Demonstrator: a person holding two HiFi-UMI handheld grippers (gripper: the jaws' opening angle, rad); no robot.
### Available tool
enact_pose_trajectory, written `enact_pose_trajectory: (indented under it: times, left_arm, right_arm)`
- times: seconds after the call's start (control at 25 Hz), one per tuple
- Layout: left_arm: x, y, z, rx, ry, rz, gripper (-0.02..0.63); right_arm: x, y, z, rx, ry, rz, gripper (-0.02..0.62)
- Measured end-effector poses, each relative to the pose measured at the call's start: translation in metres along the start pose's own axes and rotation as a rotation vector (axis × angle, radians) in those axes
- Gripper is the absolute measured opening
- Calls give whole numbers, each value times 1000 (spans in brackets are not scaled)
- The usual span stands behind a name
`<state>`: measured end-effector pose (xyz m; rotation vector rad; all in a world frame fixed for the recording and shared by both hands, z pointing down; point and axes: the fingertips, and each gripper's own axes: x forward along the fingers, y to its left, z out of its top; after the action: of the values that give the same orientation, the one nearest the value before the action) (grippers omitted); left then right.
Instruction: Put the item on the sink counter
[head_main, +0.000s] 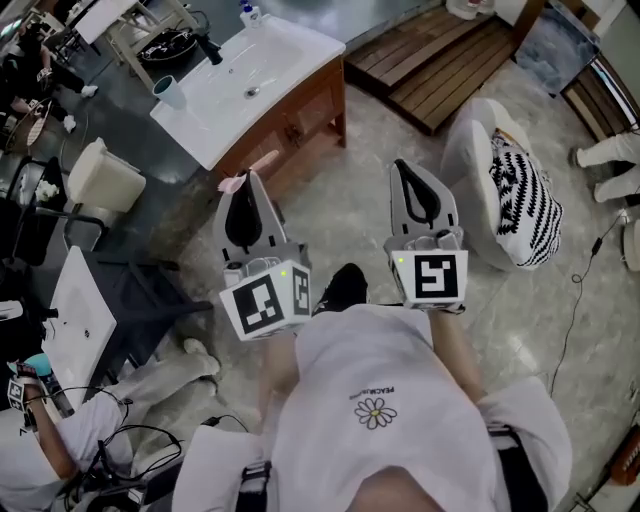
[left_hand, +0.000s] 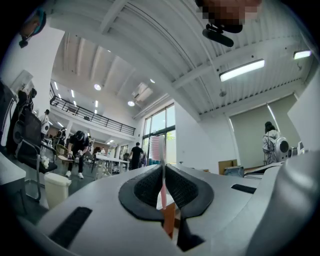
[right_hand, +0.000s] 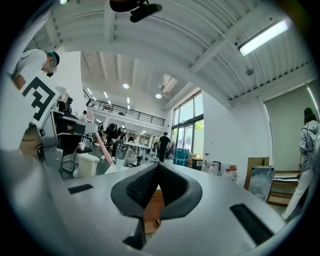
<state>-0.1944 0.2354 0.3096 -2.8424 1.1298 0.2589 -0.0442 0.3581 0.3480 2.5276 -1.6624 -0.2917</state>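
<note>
My left gripper (head_main: 251, 180) is shut on a thin pink toothbrush (head_main: 243, 176), whose two ends poke out left and right of the jaw tips. In the left gripper view its handle (left_hand: 163, 187) is pinched between the dark pads and its head (left_hand: 156, 147) rises above my left gripper (left_hand: 163, 169). The white sink counter (head_main: 300, 45) on a wooden cabinet stands ahead and to the left, apart from both grippers. My right gripper (head_main: 413, 172) is shut with nothing between its jaws; the right gripper view shows its pads (right_hand: 150, 187) pressed together at the tip (right_hand: 157, 166).
On the counter stand a teal cup (head_main: 170, 92), a black tap (head_main: 208, 48) and a small bottle (head_main: 250, 13). A cream bin (head_main: 104, 176) stands left, a white seat with a patterned cushion (head_main: 522, 196) right, a wooden platform (head_main: 440, 55) beyond. Another white counter (head_main: 72, 318) and a seated person are lower left.
</note>
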Motion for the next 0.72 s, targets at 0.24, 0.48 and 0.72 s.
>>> enact_pose_trajectory:
  times: [0.24,0.48,0.72]
  left_arm:
    - [16,6,-5,-11,-10,26,31]
    - [53,9,-17,-19,-26,30,31]
    - [111,10,-22,-12,-37,17,31]
  right_arm:
    - [17,-2,-5,-18,-9,31,5]
    - [51,-15,-7,-32,-36,35,6]
    - [99,-33,-16,-26,-35,29,5]
